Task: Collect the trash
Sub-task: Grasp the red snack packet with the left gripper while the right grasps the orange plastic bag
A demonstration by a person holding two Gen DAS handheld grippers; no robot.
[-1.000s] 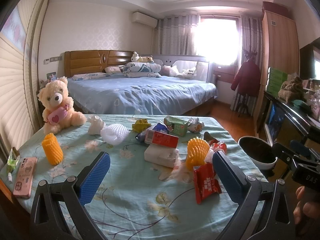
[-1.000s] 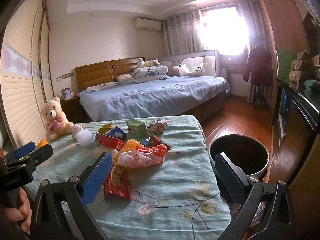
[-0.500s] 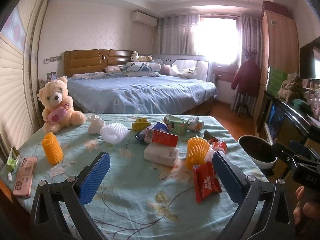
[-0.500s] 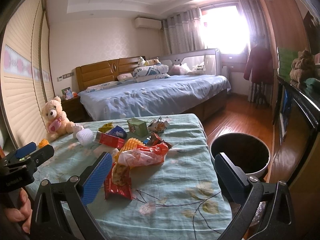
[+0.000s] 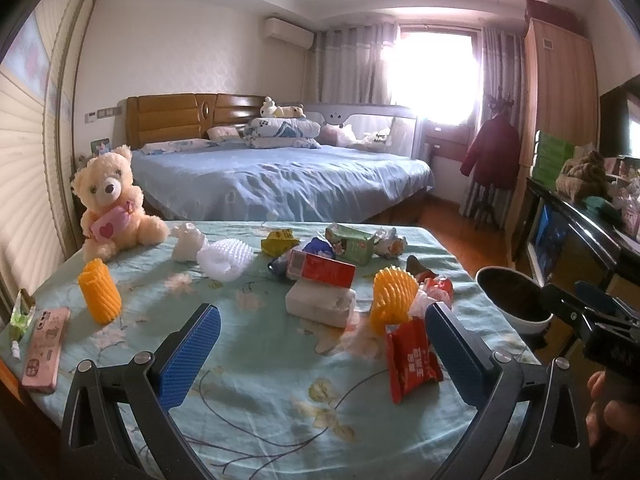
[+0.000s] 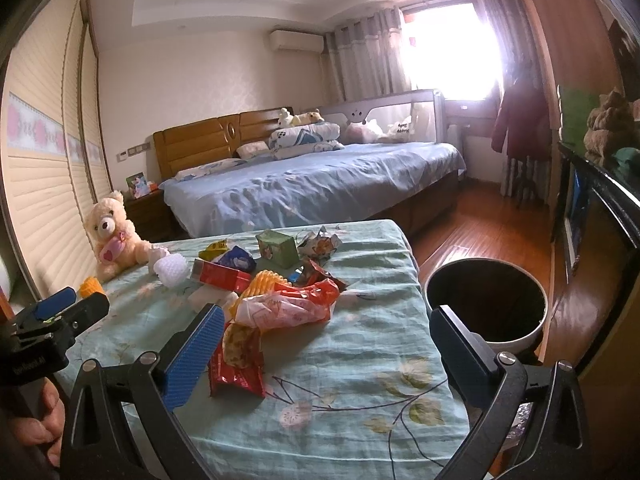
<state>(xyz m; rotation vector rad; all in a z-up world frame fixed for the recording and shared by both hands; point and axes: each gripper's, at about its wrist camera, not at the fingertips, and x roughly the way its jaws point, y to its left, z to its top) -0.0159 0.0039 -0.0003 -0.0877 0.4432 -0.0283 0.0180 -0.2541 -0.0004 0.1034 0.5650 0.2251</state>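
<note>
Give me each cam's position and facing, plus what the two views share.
Left wrist: on the left gripper, open, low over the table's near-left, facing the bed; right gripper at right edge.
Right wrist: on the right gripper, open, by the table's right side near the trash bin; left gripper at left edge.
Shared: teddy bear, red wrapper, bin.

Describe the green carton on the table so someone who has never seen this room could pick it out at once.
Start at the table with the pale green floral cloth, at the foot of the blue bed. At its far edge lies the green carton, between a blue wrapper and a crumpled silvery wrapper. It is the only green boxy thing in the litter.
</note>
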